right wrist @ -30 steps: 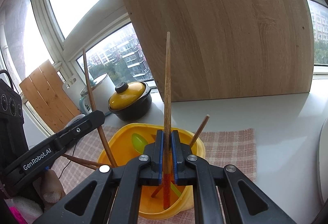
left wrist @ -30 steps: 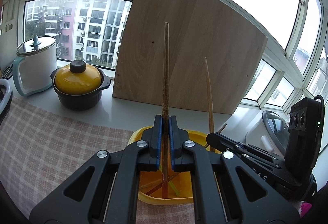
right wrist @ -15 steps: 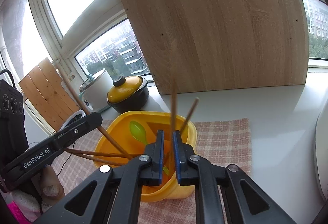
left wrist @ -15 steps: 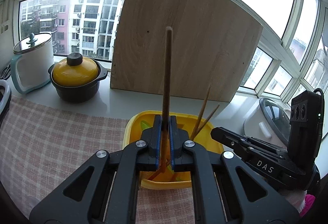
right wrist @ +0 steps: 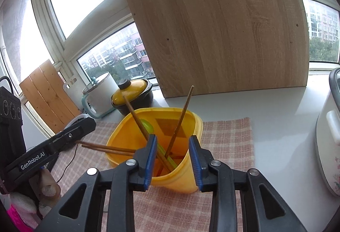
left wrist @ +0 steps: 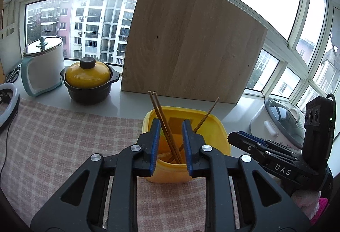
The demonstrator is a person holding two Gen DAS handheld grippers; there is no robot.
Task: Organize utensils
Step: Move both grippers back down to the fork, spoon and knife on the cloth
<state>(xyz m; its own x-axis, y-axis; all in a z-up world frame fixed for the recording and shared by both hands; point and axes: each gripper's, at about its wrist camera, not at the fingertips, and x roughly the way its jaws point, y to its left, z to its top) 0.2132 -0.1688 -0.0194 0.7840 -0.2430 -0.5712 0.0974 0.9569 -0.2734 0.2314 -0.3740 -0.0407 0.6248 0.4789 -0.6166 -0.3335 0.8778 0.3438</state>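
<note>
left wrist view: the left gripper fills the lower centre of the frame, its blue-padded jaws opening and pressing on nothing; two wooden chopsticks show through the gap but stand behind it, inside the yellow container, and the pads do not touch them. the container sits at frame centre on the checked cloth, directly ahead of and below the jaws. the pair leans toward the upper left of the frame, tips side by side above the rim; a third chopstick leans toward the upper right. the right gripper enters from the lower right edge, just beside the container. right wrist view: the right gripper occupies the lower centre, jaws opening and spread either side of the container's near corner, nothing pinched; in the container one chopstick leans toward the upper right, another leans upper left, and a green spoon lies against the far wall. the left gripper reaches in from the left edge. a further pair of chopsticks crosses the rim toward the left of the frame, near-level; whether they rest in or beside the container cannot be told. judged: both grippers are about equally near the container; that level pair lies nearer the left one.
</note>
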